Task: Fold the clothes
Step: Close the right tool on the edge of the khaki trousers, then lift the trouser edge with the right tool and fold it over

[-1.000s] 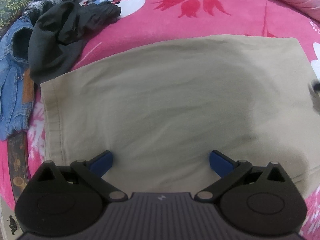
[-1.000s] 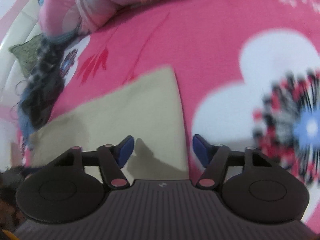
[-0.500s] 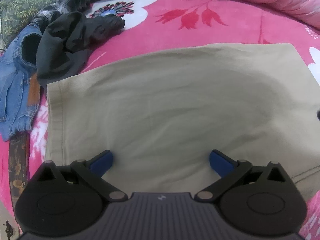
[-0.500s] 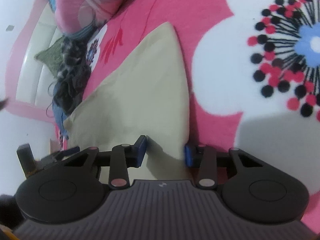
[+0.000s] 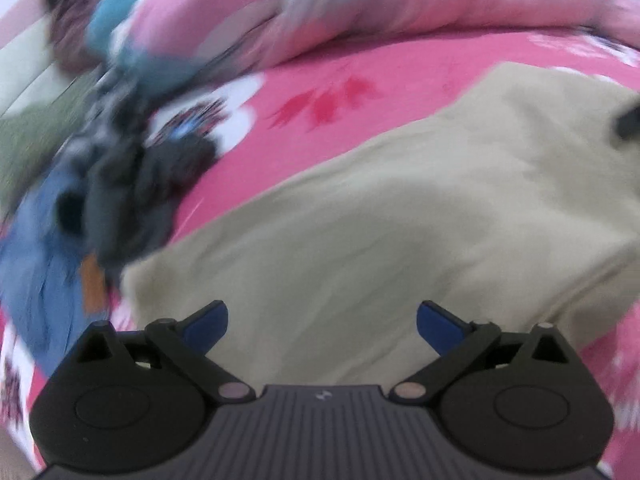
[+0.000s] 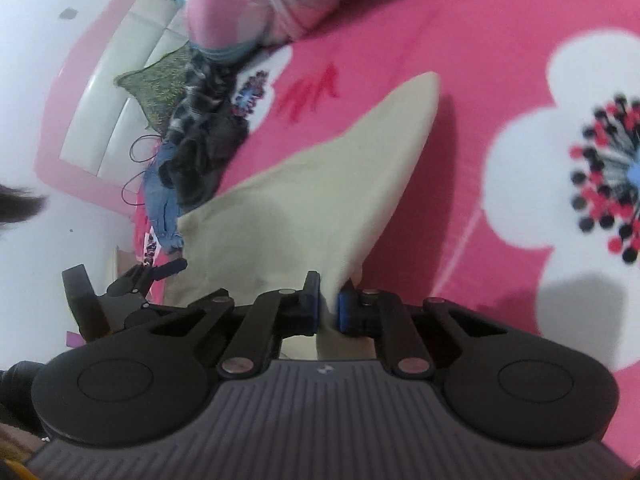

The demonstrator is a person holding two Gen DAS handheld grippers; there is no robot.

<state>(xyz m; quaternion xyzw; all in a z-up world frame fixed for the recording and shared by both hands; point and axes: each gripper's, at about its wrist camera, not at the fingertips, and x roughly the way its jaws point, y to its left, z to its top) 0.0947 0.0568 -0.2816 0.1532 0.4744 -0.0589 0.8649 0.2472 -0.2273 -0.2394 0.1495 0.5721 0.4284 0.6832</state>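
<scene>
A beige garment [image 5: 400, 216] lies spread on the pink flowered bedspread [image 5: 320, 80]. My left gripper [image 5: 322, 322] hovers open over its near edge, with nothing between the blue pads. In the right wrist view the same beige garment [image 6: 320, 200] rises off the bed at its near right edge, and my right gripper [image 6: 329, 304] is shut on that edge. The left gripper [image 6: 160, 270] shows at the left of that view, beside the garment's other side.
A heap of dark clothes [image 5: 152, 184] and blue jeans [image 5: 36, 248] lies to the left of the beige garment. A rolled pink quilt [image 5: 360, 12] runs along the back. A padded headboard [image 6: 116, 92] and green cushion [image 6: 160, 80] are at far left.
My right gripper has closed on the garment's right edge and lifted it off the bed. The left wrist view has swung upward and blurred; the left gripper stays open.
</scene>
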